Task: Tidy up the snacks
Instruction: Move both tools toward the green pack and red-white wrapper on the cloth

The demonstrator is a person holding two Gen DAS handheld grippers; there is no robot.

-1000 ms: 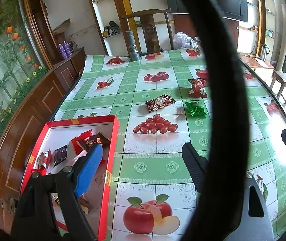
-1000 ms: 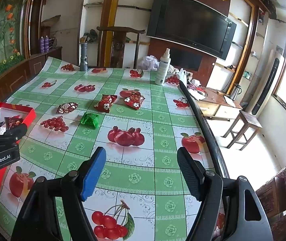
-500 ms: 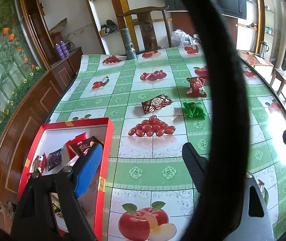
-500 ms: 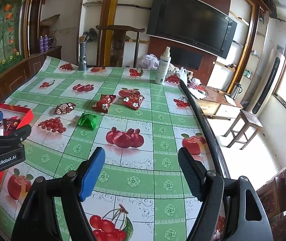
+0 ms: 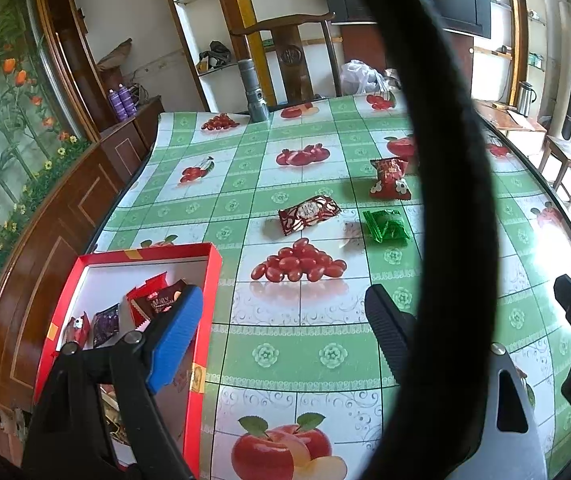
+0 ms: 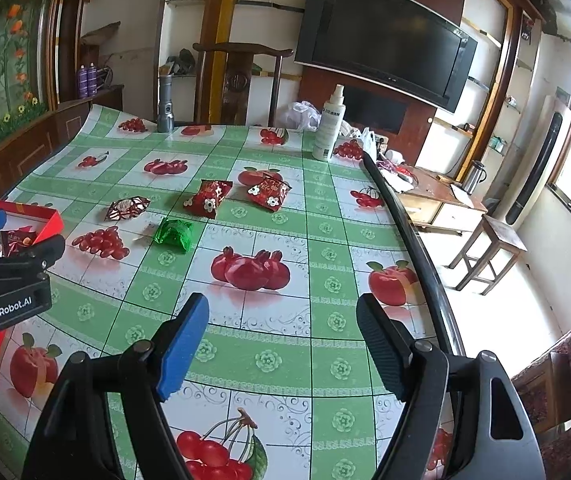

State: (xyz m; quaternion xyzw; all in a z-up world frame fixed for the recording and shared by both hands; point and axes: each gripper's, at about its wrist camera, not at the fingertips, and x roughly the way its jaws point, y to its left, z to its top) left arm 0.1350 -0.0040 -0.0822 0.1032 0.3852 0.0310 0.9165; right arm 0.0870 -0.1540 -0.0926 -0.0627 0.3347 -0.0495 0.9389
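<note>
A desk (image 6: 269,344) in a green fruit-print cloth is carrying a red box (image 5: 213,280), four loose snack packets (image 6: 173,232), a flashlight (image 6: 165,104) and a spray bottle (image 6: 329,124).

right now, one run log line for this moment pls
left gripper: open, empty | right gripper: open, empty | red box: some snacks inside | green packet: loose on table
</note>
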